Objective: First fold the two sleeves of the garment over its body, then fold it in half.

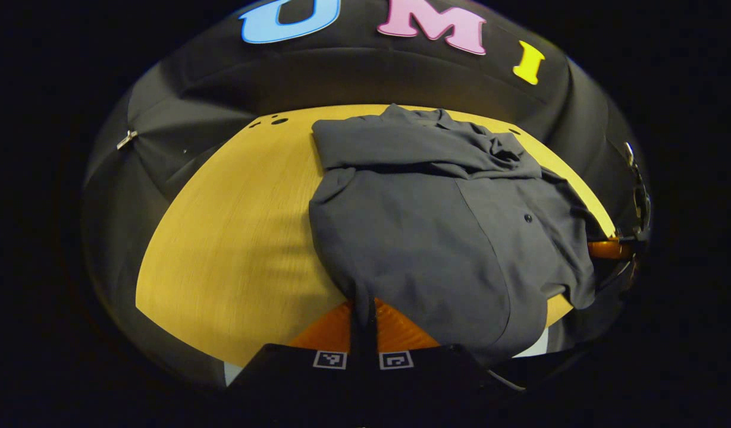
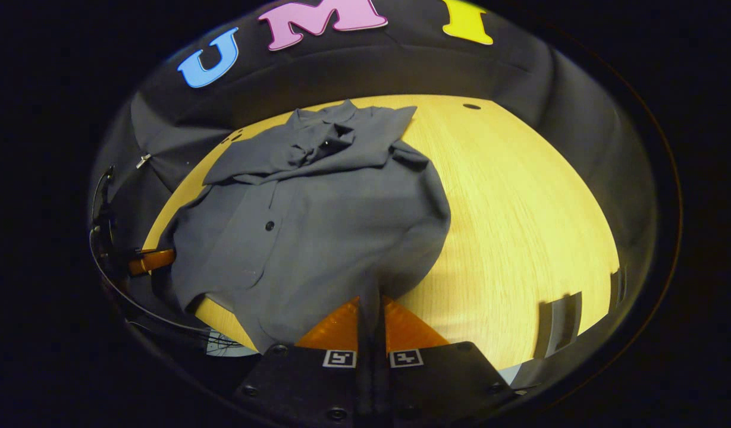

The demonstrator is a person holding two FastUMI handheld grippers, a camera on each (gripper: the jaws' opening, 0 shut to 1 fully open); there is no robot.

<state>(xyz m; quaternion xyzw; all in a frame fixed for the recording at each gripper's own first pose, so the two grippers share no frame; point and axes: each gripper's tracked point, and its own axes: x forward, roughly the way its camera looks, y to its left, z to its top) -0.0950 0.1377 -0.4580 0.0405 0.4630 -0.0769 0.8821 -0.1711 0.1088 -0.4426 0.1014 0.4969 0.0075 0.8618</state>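
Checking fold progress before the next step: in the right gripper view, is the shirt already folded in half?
No. The shirt has its sleeves folded over its top, but its body lies spread full length on the table.

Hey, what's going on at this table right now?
A person is folding a grey shirt on a wooden table with two handheld grippers. The left gripper and the right gripper are each shut on the shirt's near hem. Both sleeves already lie folded over the body near the collar; the fold in half isn't done.
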